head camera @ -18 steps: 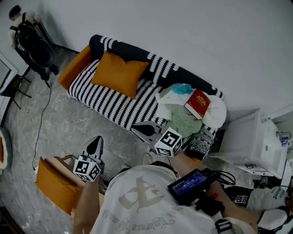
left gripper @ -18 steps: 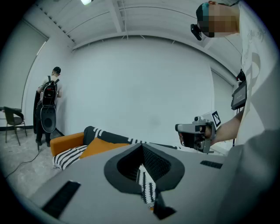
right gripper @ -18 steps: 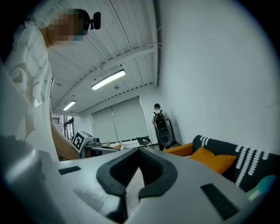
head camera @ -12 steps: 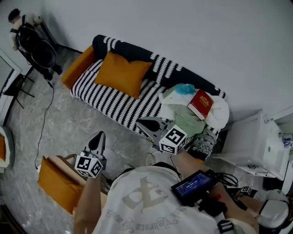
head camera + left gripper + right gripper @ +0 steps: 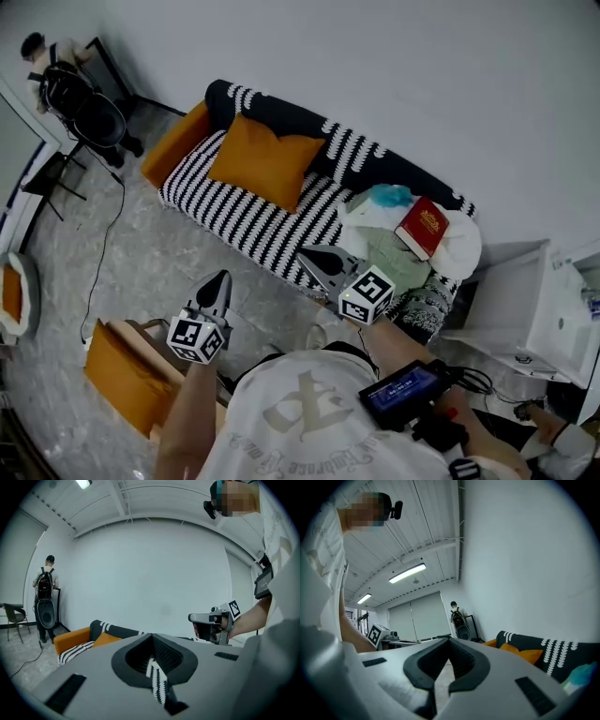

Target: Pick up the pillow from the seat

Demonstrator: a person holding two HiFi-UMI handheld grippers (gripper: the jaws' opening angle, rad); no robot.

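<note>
An orange pillow point(image 5: 265, 161) leans against the backrest on the left half of a black-and-white striped sofa point(image 5: 246, 217). Both grippers are held over the floor in front of the sofa, well short of the pillow. My left gripper point(image 5: 219, 280) points at the seat's front edge with its jaws shut and nothing in them. My right gripper point(image 5: 314, 259) hovers near the sofa's front edge, also shut and empty. In the left gripper view the pillow point(image 5: 106, 639) shows low and left beyond the closed jaws point(image 5: 152, 636). In the right gripper view the pillow point(image 5: 526, 655) lies right of the jaws point(image 5: 449, 642).
A heap of clothes point(image 5: 389, 246) with a red book point(image 5: 427, 227) on top fills the sofa's right end. A white cabinet point(image 5: 525, 305) stands to its right. An orange bag point(image 5: 120, 373) sits on the floor at lower left. A person with a backpack point(image 5: 70, 86) stands far left.
The sofa and pillow have slid right and slightly down in the head view. Both grippers stay shut in front of the sofa, a little closer to its front edge.
</note>
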